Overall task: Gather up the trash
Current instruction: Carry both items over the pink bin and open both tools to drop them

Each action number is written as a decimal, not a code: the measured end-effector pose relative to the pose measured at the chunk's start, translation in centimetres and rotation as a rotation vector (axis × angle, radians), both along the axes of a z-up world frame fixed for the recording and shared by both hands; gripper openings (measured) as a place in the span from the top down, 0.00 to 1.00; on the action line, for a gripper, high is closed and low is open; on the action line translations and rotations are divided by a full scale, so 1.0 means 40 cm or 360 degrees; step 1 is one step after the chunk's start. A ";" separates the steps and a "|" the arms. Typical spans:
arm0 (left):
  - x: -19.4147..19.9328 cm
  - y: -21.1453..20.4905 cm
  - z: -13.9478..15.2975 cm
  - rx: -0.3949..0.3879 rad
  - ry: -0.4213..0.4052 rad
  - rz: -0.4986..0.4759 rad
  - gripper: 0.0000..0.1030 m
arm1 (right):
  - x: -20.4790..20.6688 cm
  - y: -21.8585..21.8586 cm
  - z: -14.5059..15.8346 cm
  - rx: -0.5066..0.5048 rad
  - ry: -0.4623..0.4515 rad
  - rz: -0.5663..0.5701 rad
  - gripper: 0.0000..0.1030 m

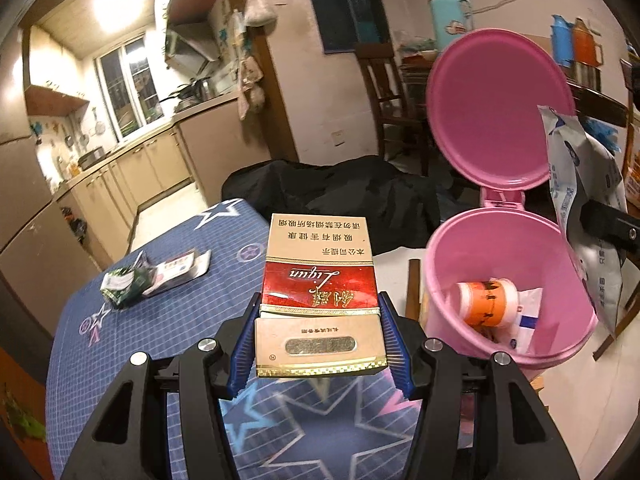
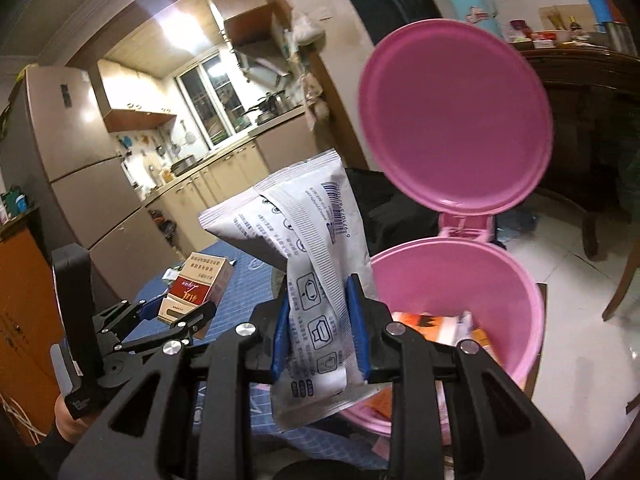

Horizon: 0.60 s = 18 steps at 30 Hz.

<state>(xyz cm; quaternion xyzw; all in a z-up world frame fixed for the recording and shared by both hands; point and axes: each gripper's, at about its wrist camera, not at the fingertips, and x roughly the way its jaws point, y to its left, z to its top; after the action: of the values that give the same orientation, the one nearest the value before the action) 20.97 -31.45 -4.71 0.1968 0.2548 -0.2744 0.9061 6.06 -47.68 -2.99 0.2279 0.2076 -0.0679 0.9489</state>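
Table edge: we see the blue star-print tablecloth [image 1: 168, 320] end just short of the pink bin [image 1: 508, 292], w/ a thin strip of pale floor btwn them in the left wrist view.
Loose trash, left: 2 pieces lie on the cloth, a crumpled green wrapper [image 1: 126, 282] touching a flat white-and-red packet [image 1: 180, 270]; both sit well apart from the bin.
Left gripper [image 1: 320, 340]: we hold it above the cloth, blue pads clamped on both sides of 1 red-and-gold cigarette pack [image 1: 320, 280], which sticks out fwd, its far end near the bin rim but not over it.
Right gripper [image 2: 320, 332]: we grip 1 white printed pouch [image 2: 316, 264] w/ a barcode, pads pressed into its lower half; it stands roughly upright, top end crumpled, right at the bin's near-left rim.
Bin: 1 only, round lid [image 2: 456, 116] flipped up on its rear hinge, mouth fully open toward us.
Inside the bin: an orange-and-white cup [image 1: 486, 306] on its side plus white paper scraps [image 1: 528, 316]; we can't count the scraps.
Room right of bin: bare tiled floor [image 2: 568, 264], then a dark wood table [image 2: 592, 92] and a chair leg at the frame edge.
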 end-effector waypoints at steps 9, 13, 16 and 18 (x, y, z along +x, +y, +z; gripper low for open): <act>-0.034 -0.122 -0.007 0.0021 0.0000 -0.0171 0.45 | -0.053 -0.081 -0.018 0.0006 0.0007 -0.0125 0.75; -0.040 -0.156 -0.015 0.0029 0.0019 -0.0216 0.45 | -0.064 -0.101 -0.029 0.0016 0.0011 -0.0157 0.75; -0.044 -0.174 -0.025 0.0038 0.0024 -0.0236 0.45 | -0.071 -0.114 -0.036 0.0026 0.0012 -0.0169 0.75; -0.046 -0.178 -0.028 0.0036 0.0026 -0.0242 0.45 | -0.073 -0.118 -0.037 0.0028 0.0011 -0.0172 0.75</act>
<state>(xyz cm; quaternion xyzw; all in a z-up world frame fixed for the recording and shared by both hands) 19.15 -38.58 -5.85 0.2238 0.2496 -0.3412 0.8782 3.15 -52.41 -4.48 0.2469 0.1987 -0.1182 0.9410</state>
